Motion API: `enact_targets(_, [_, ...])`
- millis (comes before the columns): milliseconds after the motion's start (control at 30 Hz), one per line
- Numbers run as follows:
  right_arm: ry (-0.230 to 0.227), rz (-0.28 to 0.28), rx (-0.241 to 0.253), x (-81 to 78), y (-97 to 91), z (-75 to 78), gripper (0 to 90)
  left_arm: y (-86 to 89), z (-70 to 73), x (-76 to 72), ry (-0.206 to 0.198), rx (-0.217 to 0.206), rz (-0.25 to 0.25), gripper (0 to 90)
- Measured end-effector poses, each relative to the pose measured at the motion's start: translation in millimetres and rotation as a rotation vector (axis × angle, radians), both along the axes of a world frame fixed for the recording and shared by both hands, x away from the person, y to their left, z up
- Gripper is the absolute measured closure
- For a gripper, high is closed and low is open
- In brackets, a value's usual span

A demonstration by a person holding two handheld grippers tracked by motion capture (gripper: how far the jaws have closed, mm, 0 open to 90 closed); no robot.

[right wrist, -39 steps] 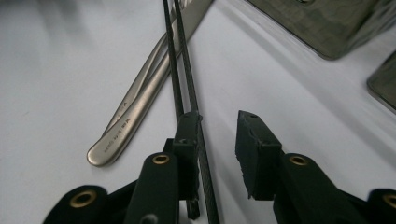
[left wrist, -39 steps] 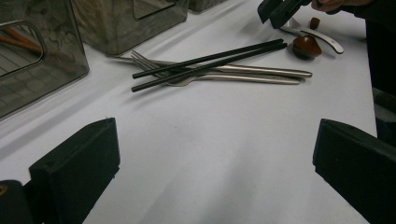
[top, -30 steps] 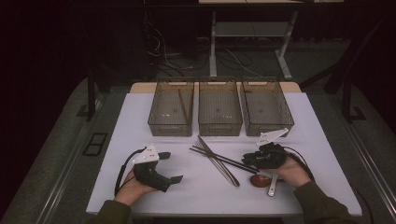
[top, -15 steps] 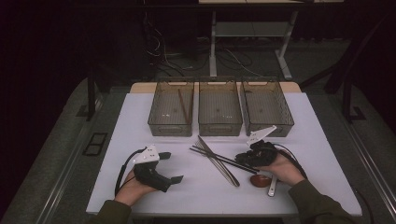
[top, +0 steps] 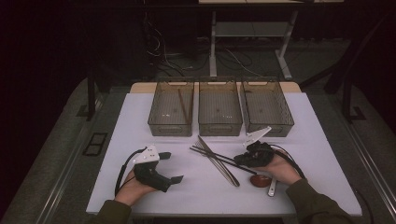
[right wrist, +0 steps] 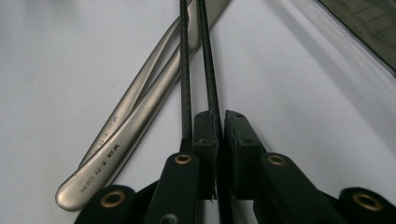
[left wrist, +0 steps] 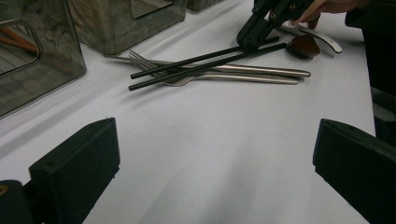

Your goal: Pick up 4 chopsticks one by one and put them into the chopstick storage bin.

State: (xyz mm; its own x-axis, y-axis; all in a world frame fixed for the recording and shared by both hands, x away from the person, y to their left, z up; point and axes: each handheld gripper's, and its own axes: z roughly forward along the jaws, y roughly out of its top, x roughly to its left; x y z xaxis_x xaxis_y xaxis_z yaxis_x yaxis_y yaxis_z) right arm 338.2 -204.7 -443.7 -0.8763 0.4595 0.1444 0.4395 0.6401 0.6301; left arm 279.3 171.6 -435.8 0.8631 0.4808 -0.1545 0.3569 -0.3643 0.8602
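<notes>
Pinching 1 black chopstick point(right wrist: 212, 93), right tool point(right wrist: 219, 140), left tool point(top: 170, 167) wide, leftmost bin point(top: 171, 107) holding perhaps 1 brown chopstick point(top: 182, 106).

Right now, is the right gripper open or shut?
Shut: the right gripper has just been closing, and its pads clamp one black chopstick.

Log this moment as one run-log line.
right gripper: jaws just closing, pinching one black chopstick | second chopstick: outside jaws | left gripper: open, idle | forks: on table
</notes>
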Motion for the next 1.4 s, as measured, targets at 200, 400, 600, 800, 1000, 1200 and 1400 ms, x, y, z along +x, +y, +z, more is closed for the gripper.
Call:
enact_targets(200, [-0.019,0.004,-0.007,-2.0,1.2,-0.2,82.9,-0.2,-0.1,0.0,0.0,0.001,-0.002,0.0])
enact_targets(400, [-0.059,0.023,-0.04,-3.7,2.4,0.6,83.9,-0.6,0.0,0.0,-0.001,0.0,-0.003,0.0])
enact_targets(600, [-0.068,0.047,-0.044,-2.8,3.4,1.3,84.5,-0.2,0.2,-0.3,-0.001,-0.001,-0.003,0.0])
enact_targets(800, [-0.056,0.039,-0.024,-1.9,0.8,3.8,85.0,0.0,0.2,-0.1,-0.001,-0.003,-0.002,0.0])
enact_targets(1000, [-0.062,0.003,0.002,-1.2,-4.9,9.2,85.1,-0.1,0.2,-0.1,-0.001,-0.003,-0.002,0.0])
enact_targets(1200, [-0.07,-0.012,0.037,0.0,-12.1,16.0,85.1,0.0,0.3,-0.1,-0.001,-0.004,-0.001,0.0])
enact_targets(1400, [-0.081,-0.02,0.081,-0.7,-16.8,26.2,85.1,0.1,0.3,-0.1,-0.001,-0.006,0.001,0.0])
